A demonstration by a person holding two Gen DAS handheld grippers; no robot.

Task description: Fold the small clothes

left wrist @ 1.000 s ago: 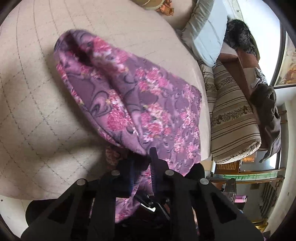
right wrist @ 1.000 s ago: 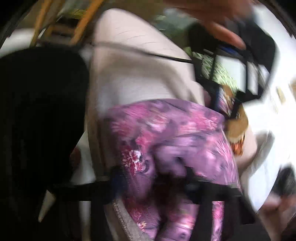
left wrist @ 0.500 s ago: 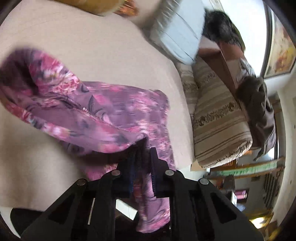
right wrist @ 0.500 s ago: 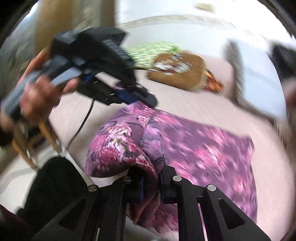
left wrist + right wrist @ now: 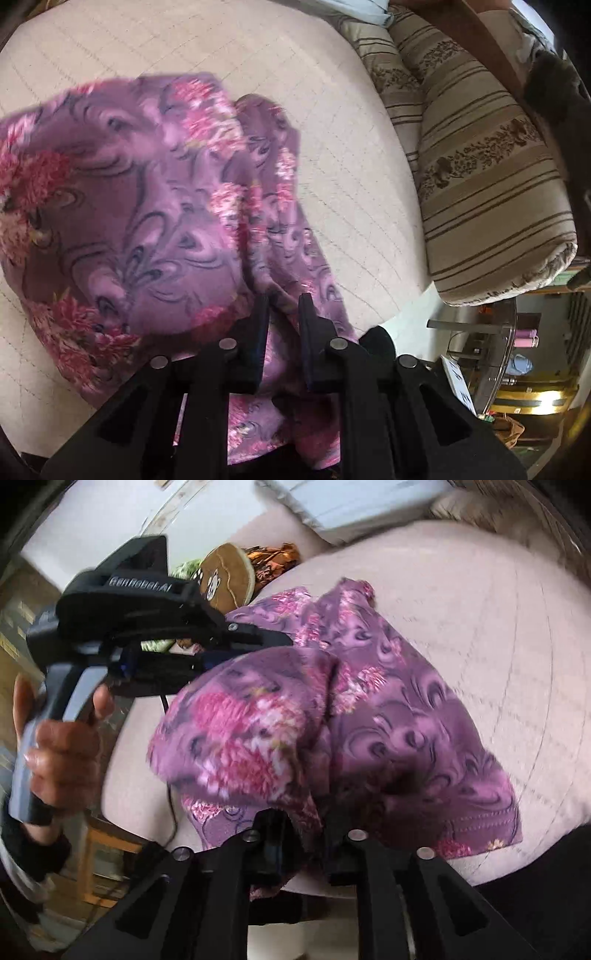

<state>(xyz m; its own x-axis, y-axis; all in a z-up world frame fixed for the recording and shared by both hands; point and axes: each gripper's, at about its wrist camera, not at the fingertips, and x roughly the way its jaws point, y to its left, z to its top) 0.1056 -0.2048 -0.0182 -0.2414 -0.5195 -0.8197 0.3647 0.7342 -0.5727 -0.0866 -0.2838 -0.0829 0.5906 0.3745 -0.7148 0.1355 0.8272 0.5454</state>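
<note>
**Holding the floral garment at two points above the bed**

Holding a fold of the purple floral garment [image 5: 155, 206], your left tongs [image 5: 283, 306] are clenched on the cloth: in the left wrist view the fabric runs down between the two black fingers and out below them. Your right tongs [image 5: 306, 812] also have cloth between their fingers. Their jaws have just been opening a little, yet in the right wrist view the fabric still fills the gap and bunches up directly ahead of them, so the grip reads as held.

The garment lies partly on the beige quilted bed [image 5: 354, 155] and partly lifted. In the right wrist view the left tongs [image 5: 266, 642] enter from the left side, with the hand [image 5: 62, 753] around the grey handle, and meet the far edge of the raised fold. The cloth spreads from both tongs across the bed surface.

The fabric is purple with dark swirl lines and clusters of pink and red flowers. It is doubled over itself, one layer overlapping another along a crease near the middle. A stitched hem [image 5: 480, 827] shows along the near right edge. Both views are motion-blurred, so finer detail cannot be read.

A striped bolster [image 5: 491, 192] lies beside the bed at the right.
</note>
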